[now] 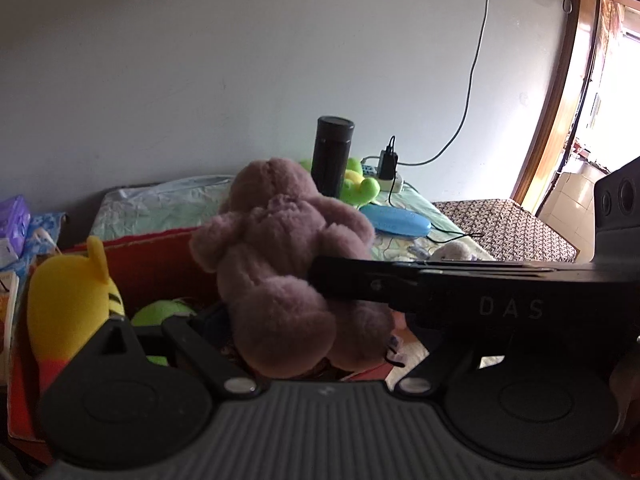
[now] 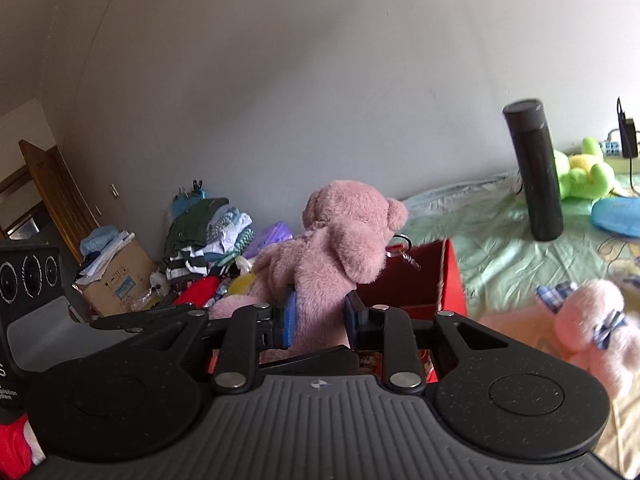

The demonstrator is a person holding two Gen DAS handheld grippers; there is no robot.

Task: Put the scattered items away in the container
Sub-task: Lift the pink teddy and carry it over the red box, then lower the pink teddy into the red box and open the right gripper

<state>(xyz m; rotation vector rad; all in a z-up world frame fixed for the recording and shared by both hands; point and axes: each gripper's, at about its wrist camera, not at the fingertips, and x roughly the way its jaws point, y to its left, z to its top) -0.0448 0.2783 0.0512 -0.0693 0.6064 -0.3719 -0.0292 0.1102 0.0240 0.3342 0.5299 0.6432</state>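
A mauve-pink teddy bear (image 1: 280,264) (image 2: 336,248) hangs upright over the open red box (image 1: 152,240) (image 2: 452,280). My right gripper (image 2: 320,316) is shut on its lower body, blue pads (image 2: 290,318) pressed into the fur. In the left wrist view one of the right gripper's fingers (image 1: 360,288) crosses the bear from the right. My left gripper (image 1: 304,320) brackets the bear's bottom; its left pad lies against the flank and its right finger is hidden behind the other tool. Inside the box lie a yellow plush (image 1: 68,304) and a green ball (image 1: 160,312).
On the bed's green sheet (image 2: 500,248) stand a black flask (image 1: 332,156) (image 2: 536,168), a green plush (image 2: 580,176), a blue case (image 1: 396,220) and a pale pink plush with a checked bow (image 2: 592,328). A clothes pile (image 2: 208,232) and a cardboard box (image 2: 120,276) sit left.
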